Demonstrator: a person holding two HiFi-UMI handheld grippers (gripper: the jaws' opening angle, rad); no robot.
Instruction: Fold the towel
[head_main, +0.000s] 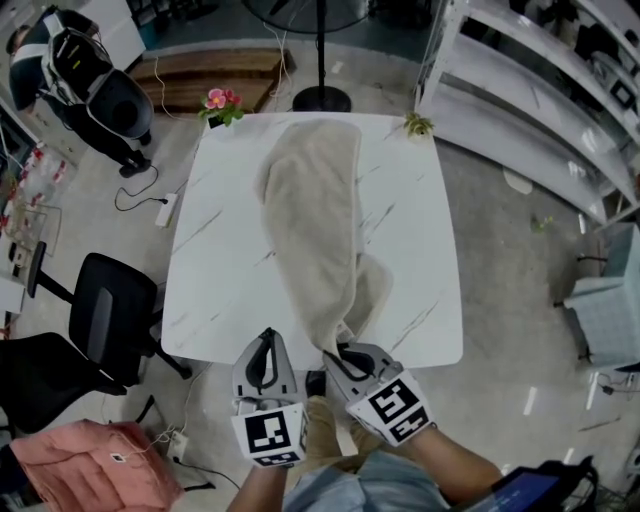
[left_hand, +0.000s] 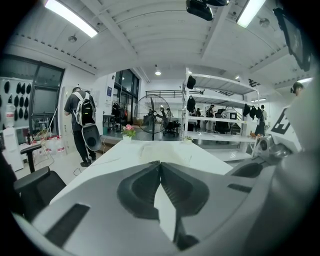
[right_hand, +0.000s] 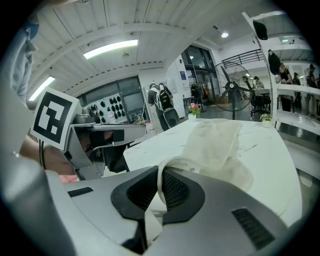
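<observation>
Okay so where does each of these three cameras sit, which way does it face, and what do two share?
Head view: on the person's head, steeply down on table and towel; left gripper, right gripper, forearms show.
Left gripper view: on the left gripper, along its shut, empty jaws across the table.
Right gripper view: on the right gripper, along jaws shut on the towel; left gripper at left.
Shared: both gripper views see the fan.

Left gripper (left_hand: 160, 164) fingers pressed together, empty, white table (left_hand: 208, 157) ahead, towel (left_hand: 166, 149) lying on it
</observation>
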